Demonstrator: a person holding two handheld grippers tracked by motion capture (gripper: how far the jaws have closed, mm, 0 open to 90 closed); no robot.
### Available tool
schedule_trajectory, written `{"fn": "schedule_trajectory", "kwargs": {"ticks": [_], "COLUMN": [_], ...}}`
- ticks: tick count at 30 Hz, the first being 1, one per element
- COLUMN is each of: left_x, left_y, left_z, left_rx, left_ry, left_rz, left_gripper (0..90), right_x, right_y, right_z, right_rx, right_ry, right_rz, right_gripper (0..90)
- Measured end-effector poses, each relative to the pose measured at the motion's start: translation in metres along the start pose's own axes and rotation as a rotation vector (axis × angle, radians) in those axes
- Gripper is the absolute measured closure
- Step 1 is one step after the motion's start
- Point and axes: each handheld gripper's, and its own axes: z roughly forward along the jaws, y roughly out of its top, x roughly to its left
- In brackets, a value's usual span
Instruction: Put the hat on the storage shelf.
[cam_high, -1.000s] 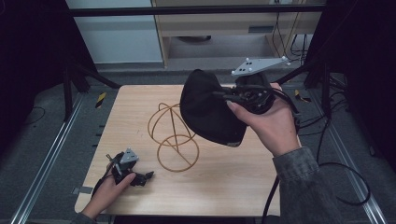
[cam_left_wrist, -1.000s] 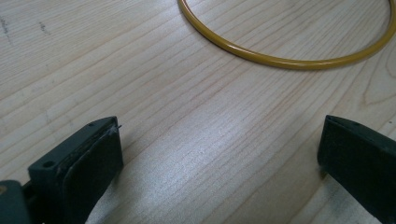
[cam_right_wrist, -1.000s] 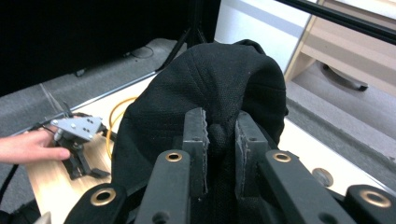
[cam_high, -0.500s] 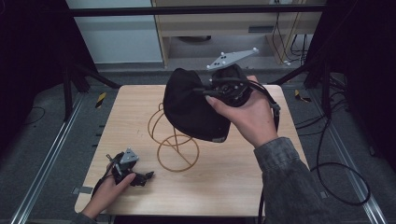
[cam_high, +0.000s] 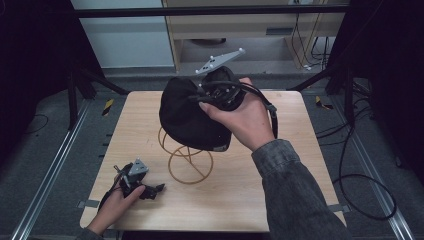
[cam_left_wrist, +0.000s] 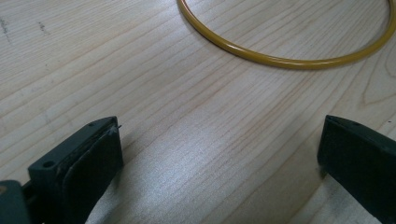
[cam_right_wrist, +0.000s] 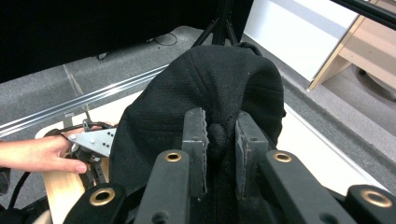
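1. Pale wooden table (cam_high: 280, 195) bears a yellow wire stand of looped rings (cam_high: 189, 164) near its middle.
2. Black fabric cap (cam_high: 187, 117) hangs in the air directly above that stand, its hollow seemingly facing down, so the coming move is likely a straight lowering.
3. Right gripper (cam_right_wrist: 219, 140) pinches a fold of the cap between its pads; this hand is the nearer one.
4. Left gripper (cam_left_wrist: 219, 154) rests on the table, jaws spread and holding nothing, with the stand's base ring (cam_left_wrist: 280, 58) just ahead.
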Motion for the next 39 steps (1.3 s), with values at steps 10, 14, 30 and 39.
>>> {"fn": "schedule_trajectory", "kwargs": {"ticks": [10, 14, 30, 39], "left_x": [0.0, 0.0, 0.0, 0.0], "left_y": [0.0, 0.0, 0.0, 0.0], "left_z": [0.0, 0.0, 0.0, 0.0], "left_rx": [0.0, 0.0, 0.0, 0.001], "left_ry": [0.0, 0.0, -0.001, -0.001], "left_rz": [0.0, 0.0, 0.0, 0.001], "left_gripper": [0.0, 0.0, 0.0, 0.0], "right_x": [0.002, 0.0, 0.002, 0.006], "right_y": [0.002, 0.001, 0.004, 0.002], "right_z": [0.017, 0.026, 0.043, 0.06], "right_rx": [0.024, 0.034, 0.069, 0.09], "right_ry": [0.001, 0.009, 0.041, 0.069], "right_rz": [-0.01, -0.004, -0.006, -0.001], "right_gripper": [77.4, 77.4, 77.0, 76.5]}}
